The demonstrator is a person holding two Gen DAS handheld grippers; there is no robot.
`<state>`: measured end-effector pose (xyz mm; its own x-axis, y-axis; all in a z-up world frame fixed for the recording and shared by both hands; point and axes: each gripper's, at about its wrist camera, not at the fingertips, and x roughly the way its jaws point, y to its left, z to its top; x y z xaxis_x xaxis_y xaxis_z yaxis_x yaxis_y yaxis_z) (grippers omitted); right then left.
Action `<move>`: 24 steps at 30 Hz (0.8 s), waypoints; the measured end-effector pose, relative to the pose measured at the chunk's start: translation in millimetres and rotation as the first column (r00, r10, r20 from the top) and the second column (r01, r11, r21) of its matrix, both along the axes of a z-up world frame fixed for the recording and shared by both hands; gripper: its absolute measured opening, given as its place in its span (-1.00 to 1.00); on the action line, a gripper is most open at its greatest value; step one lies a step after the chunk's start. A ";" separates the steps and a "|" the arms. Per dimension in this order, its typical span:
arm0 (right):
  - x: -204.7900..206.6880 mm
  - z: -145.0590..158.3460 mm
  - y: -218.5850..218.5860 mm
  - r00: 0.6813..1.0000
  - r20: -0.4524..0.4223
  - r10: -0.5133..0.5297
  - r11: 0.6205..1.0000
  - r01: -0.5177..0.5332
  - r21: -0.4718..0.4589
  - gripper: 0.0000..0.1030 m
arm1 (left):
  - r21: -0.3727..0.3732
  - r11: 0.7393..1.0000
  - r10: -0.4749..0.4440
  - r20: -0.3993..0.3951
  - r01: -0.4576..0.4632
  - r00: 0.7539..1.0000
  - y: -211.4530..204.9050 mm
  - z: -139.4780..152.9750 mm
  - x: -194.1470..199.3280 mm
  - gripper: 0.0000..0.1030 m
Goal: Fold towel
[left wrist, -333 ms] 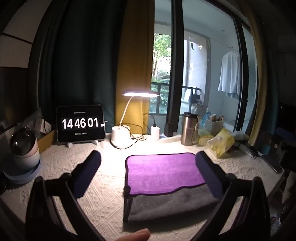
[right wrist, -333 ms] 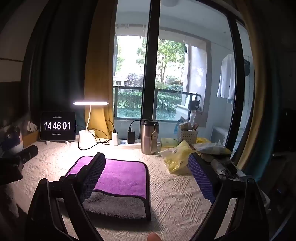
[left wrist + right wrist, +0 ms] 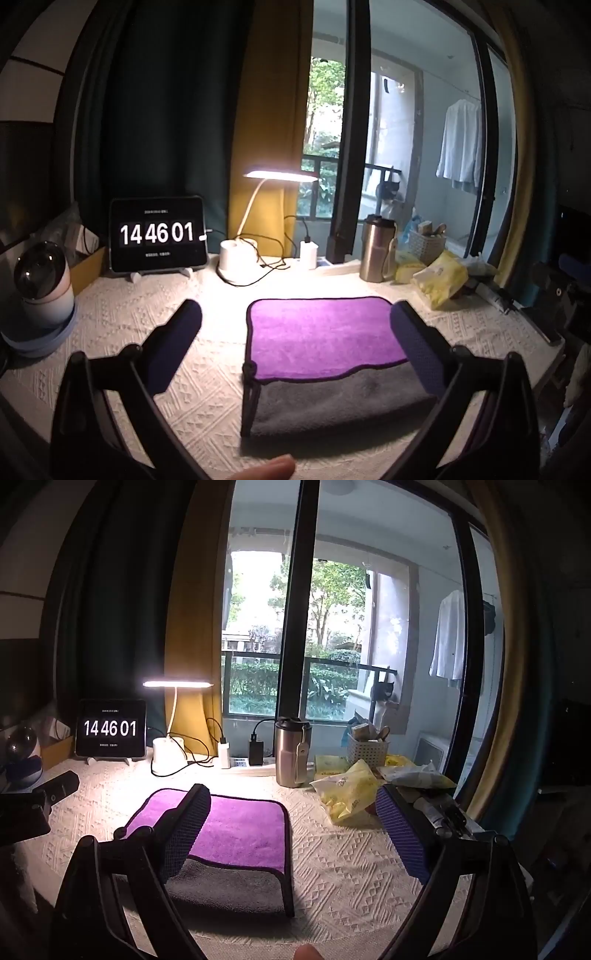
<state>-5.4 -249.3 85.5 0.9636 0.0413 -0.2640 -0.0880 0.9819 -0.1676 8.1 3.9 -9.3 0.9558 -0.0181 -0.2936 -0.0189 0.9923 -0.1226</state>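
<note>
At the far left edge of the cream knitted tablecloth (image 3: 155, 295) stands a round white-and-dark camera (image 3: 40, 280), then a black tablet clock (image 3: 158, 234) reading 14 46 01, then a lit white desk lamp (image 3: 240, 254) with its cable trailing toward the near side. The left gripper (image 3: 295, 332) hovers with its fingers spread wide and released, holding nothing; bare cloth lies under its left finger (image 3: 173, 343). The purple-and-grey folded microfibre towel (image 3: 325, 350) lies flat near the table's middle, purple layer on top, its black-trimmed edge wavy, grey layer showing along the near side. The right gripper (image 3: 293, 825) is likewise spread and empty, open cloth between the towel's right edge and its right finger. Farther right stand a steel tumbler (image 3: 291, 753), yellow plastic bags (image 3: 351, 790) and a white basket (image 3: 367, 751).
</note>
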 end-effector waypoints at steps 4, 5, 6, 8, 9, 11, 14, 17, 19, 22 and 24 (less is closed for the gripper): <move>-3.2 0.9 -2.0 1.000 -0.002 0.001 1.000 -0.001 0.002 0.82 | 0.023 1.000 -0.014 -0.009 0.014 1.000 -0.9 -1.0 1.1 0.99; -4.3 1.1 -2.3 1.000 -0.004 0.002 1.000 -0.002 0.002 0.82 | 0.043 0.999 -0.009 -0.006 0.009 1.000 -3.4 -0.7 0.3 0.99; -5.5 1.3 -2.3 1.000 -0.005 0.004 1.000 -0.004 0.002 0.82 | 0.061 0.998 -0.008 -0.002 0.009 1.000 -8.3 1.8 -2.3 0.99; -1.6 -1.9 4.4 1.000 -0.014 0.008 1.000 -0.008 -0.002 0.82 | 0.058 0.998 -0.010 0.002 0.010 1.000 -7.9 2.1 -3.1 0.99; -2.3 -2.1 4.8 1.000 -0.015 0.011 1.000 -0.011 -0.001 0.82 | 0.054 0.999 -0.008 0.007 0.007 1.000 -7.1 2.5 -4.0 0.99; -2.7 -2.9 5.8 1.000 -0.017 0.014 1.000 -0.014 -0.002 0.82 | 0.053 0.999 -0.004 0.013 0.003 1.000 -6.0 3.7 -4.6 0.99; -2.7 -1.5 7.2 1.000 -0.020 0.017 1.000 -0.017 -0.003 0.82 | 0.048 0.999 0.003 0.020 -0.004 1.000 -2.2 7.0 -5.7 0.99; -1.5 -3.1 7.2 0.999 -0.026 0.020 1.000 -0.020 -0.002 0.82 | 0.044 0.999 0.005 0.025 -0.006 1.000 -1.1 7.8 -7.2 0.99; -1.2 -3.5 7.9 0.999 -0.029 0.022 1.000 -0.022 -0.001 0.82 | 0.042 0.999 0.004 0.028 -0.005 1.000 -0.6 8.3 -7.9 0.99; -1.2 -4.0 8.6 0.999 -0.029 0.024 1.000 -0.024 0.002 0.82 | 0.037 0.999 0.000 0.027 -0.001 1.000 -0.3 8.0 -9.5 0.99; -0.8 -4.0 9.2 0.999 -0.030 0.024 1.000 -0.024 0.001 0.82 | 0.037 0.999 0.001 0.024 -0.002 1.000 -0.5 8.3 -8.8 0.99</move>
<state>-6.2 -240.1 81.4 0.9540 0.0649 -0.2928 -0.1169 0.9796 -0.1635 -0.7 3.3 -0.9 0.9626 -0.0065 -0.2710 -0.0176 0.9961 -0.0864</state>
